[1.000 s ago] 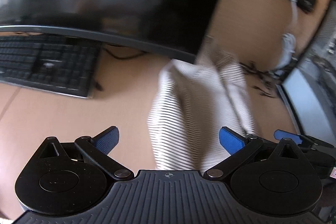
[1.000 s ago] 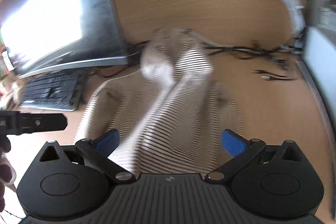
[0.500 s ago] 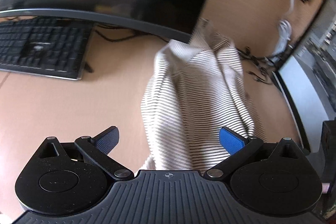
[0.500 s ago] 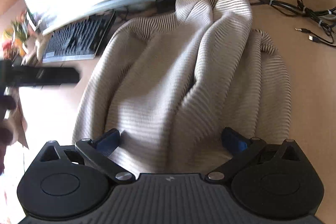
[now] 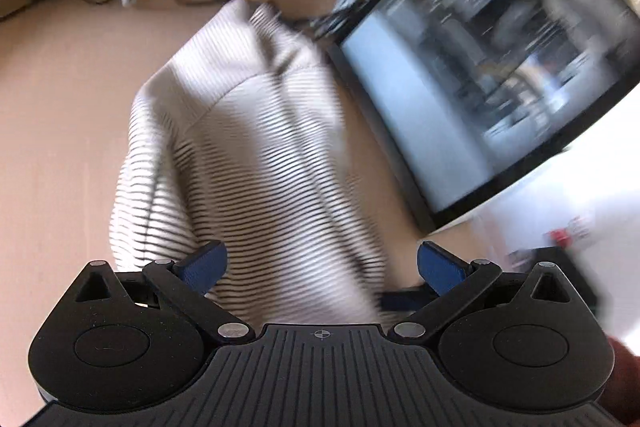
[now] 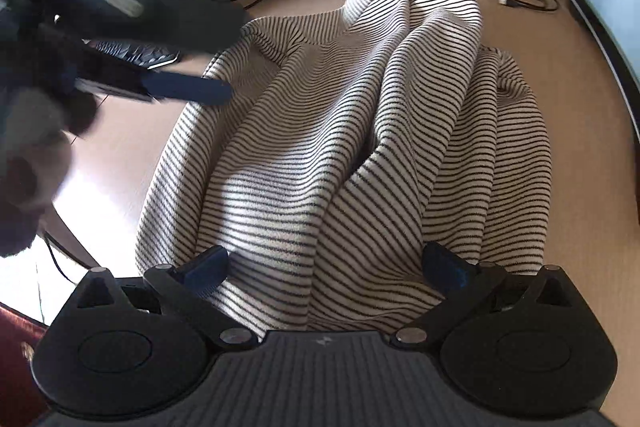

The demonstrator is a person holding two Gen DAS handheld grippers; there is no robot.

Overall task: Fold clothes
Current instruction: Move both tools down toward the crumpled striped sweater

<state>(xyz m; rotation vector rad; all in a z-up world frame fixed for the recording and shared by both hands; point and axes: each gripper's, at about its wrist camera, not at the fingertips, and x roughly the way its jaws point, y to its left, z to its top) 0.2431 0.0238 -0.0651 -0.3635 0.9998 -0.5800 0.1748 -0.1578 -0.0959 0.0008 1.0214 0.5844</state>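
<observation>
Right wrist view, nearest first: my right gripper [image 6: 323, 269] has its blue pads spread wide with nothing clamped, the cream, black-striped knit garment [image 6: 352, 131] bunched in soft ridges directly under and ahead of it on the pale wooden desk [image 6: 572, 75]. Half a second ago my left gripper [image 6: 188, 89] sat out at the frame's edge; now it has swung in over the garment's left border, its fingers just beside the cloth. From its own camera, the left gripper [image 5: 322, 263] is equally wide and empty, and its view has turned away from the black keyboard toward the dark flat monitor [image 5: 492, 67] beyond the garment. I judge both tools are closing in for a first grasp; no fold is made yet.
</observation>
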